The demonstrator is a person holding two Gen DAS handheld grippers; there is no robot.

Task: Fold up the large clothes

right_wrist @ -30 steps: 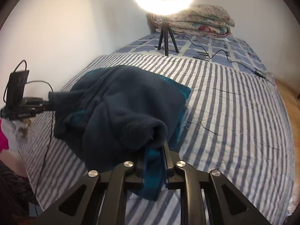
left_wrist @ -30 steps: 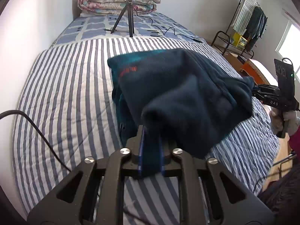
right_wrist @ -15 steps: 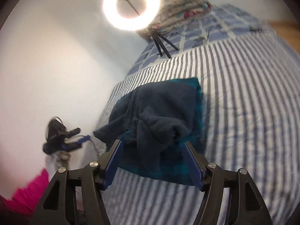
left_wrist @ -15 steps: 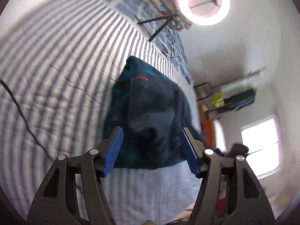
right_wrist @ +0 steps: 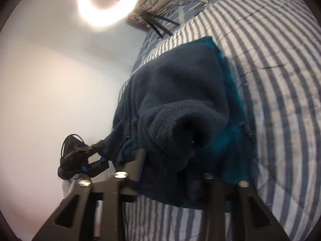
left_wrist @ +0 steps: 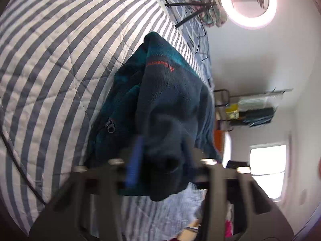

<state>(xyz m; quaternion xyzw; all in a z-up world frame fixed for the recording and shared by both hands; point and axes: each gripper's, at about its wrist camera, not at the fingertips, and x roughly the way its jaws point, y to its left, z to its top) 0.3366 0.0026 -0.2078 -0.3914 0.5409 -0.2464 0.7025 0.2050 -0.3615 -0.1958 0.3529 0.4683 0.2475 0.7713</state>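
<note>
Since the earlier frames both grippers have rolled sideways and their jaws, wide a moment ago, have just been closing around the fleece jacket [left_wrist: 172, 92]. The left gripper [left_wrist: 160, 160] and the right gripper [right_wrist: 170, 168] are each pinching a bunched fold at its near edge. The jacket is lying folded near the side edge of the striped bed [left_wrist: 60, 64].

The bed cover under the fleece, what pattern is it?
The bed cover has grey-blue and white stripes, clearest in the left wrist view.
</note>
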